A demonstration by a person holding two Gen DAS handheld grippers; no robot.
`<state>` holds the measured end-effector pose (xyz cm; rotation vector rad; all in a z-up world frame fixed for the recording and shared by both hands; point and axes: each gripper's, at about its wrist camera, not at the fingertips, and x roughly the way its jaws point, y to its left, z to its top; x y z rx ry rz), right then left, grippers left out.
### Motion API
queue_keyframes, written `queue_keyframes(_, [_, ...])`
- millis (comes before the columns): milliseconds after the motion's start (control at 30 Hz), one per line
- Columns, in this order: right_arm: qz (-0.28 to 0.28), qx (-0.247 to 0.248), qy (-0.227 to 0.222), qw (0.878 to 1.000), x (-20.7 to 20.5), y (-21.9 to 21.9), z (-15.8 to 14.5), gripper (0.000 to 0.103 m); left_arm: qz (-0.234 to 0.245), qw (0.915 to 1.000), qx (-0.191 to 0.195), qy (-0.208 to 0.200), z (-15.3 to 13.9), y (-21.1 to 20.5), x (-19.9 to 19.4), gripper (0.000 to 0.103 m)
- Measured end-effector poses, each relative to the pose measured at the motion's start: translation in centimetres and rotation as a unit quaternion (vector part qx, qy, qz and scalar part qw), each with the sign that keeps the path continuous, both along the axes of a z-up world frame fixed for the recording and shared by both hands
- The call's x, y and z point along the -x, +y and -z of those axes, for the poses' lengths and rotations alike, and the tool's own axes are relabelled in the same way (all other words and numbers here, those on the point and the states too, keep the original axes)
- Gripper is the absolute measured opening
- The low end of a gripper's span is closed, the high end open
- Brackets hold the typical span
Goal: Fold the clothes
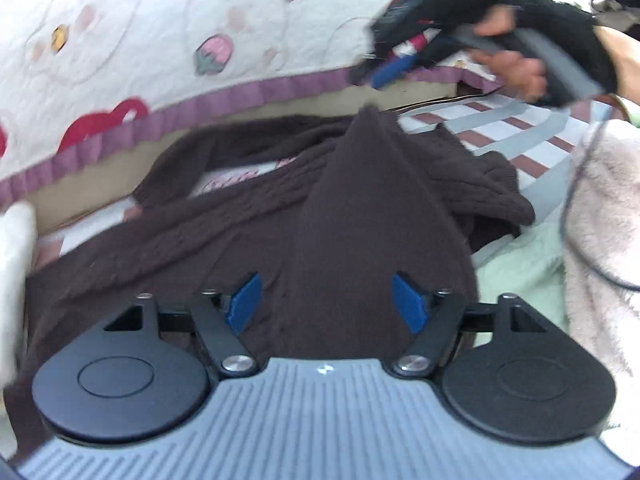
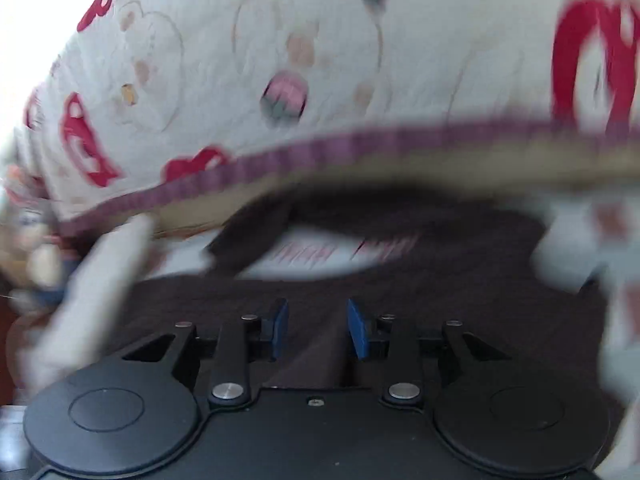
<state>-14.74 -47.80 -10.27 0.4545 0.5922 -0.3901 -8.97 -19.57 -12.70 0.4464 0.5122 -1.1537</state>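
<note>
Left wrist view: the left tongs (image 1: 326, 304) are seen with the blue pads spread wide, and nothing is pressed between them. A dark brown knitted sweater (image 1: 248, 216) is spread on a bed (image 1: 532, 140) covered in a striped sheet, directly under and ahead of these tongs. A fold of the knit (image 1: 360, 184) is drawn up into a peak that runs away from the tongs toward the far edge. The garment's long axis is laid roughly across the picture, from lower left to upper right. A white quilt (image 1: 160, 40) printed with strawberries and edged in purple is seen beyond it. At the upper right the right tongs (image 1: 386, 74) are held by a hand (image 1: 516, 68), above and behind the peak; whether the knit is touched there cannot be told through the blur. A pale fluffy garment (image 1: 608, 208) and a light green cloth (image 1: 516, 280) are seen at the right.

Right wrist view: the picture is heavily blurred. The right tongs (image 2: 318, 328) are seen partly open, a narrow gap between the pads, with no cloth clamped. The brown sweater (image 2: 400, 280) is seen below and ahead, its neck opening (image 2: 312, 254) showing pale cloth beneath.

The left tongs are judged the nearer to the body of the garment, so the next grasp along its near edge is likely best taken there.
</note>
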Motion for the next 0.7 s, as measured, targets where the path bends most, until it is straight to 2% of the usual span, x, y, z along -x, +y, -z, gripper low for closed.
queue_keyframes(67, [0.004, 0.011, -0.001, 1.0, 0.3, 0.3, -0.8, 0.039, 0.007, 0.9997, 0.005, 0.022, 0.0, -0.7, -0.4, 0.076])
queue_keyframes(133, [0.019, 0.008, 0.003, 1.0, 1.6, 0.8, -1.1, 0.049, 0.011, 0.9981, 0.004, 0.06, 0.4, -1.6, -1.0, 0.077])
queue_keyframes(233, [0.026, -0.01, 0.047, 0.998, 4.4, 1.8, 0.1, 0.056, 0.021, 0.9962, -0.015, 0.083, 1.5, -3.0, -1.1, 0.081])
queue_keyframes(333, [0.027, -0.02, 0.11, 0.993, 7.1, 2.5, 2.3, 0.061, 0.041, 0.9958, -0.036, 0.074, 2.6, -4.3, -0.2, 0.084])
queue_keyframes(433, [0.032, -0.041, 0.172, 0.984, 9.2, 3.0, 4.8, 0.061, 0.062, 0.9942, -0.056, 0.068, 3.7, -5.4, 1.0, 0.084])
queue_keyframes(500, [0.028, -0.046, 0.187, 0.981, 9.6, 3.4, 5.9, 0.061, 0.072, 0.9927, -0.072, 0.065, 4.5, -6.1, 1.7, 0.089])
queue_keyframes(533, [0.024, -0.038, 0.189, 0.981, 9.6, 3.8, 6.1, 0.061, 0.074, 0.9919, -0.085, 0.058, 5.1, -6.5, 1.9, 0.098])
queue_keyframes(567, [0.023, -0.018, 0.19, 0.981, 9.4, 4.3, 6.1, 0.061, 0.076, 0.9912, -0.1, 0.042, 5.6, -6.8, 2.2, 0.099])
queue_keyframes(633, [0.007, 0.014, 0.187, 0.982, 8.8, 5.2, 6.0, 0.061, 0.075, 0.9898, -0.12, 0.012, 6.6, -7.3, 2.3, 0.098])
queue_keyframes(700, [-0.017, 0.027, 0.187, 0.982, 8.4, 5.8, 6.0, 0.061, 0.06, 0.9921, -0.108, 0.022, 6.4, -6.9, 1.6, 0.085])
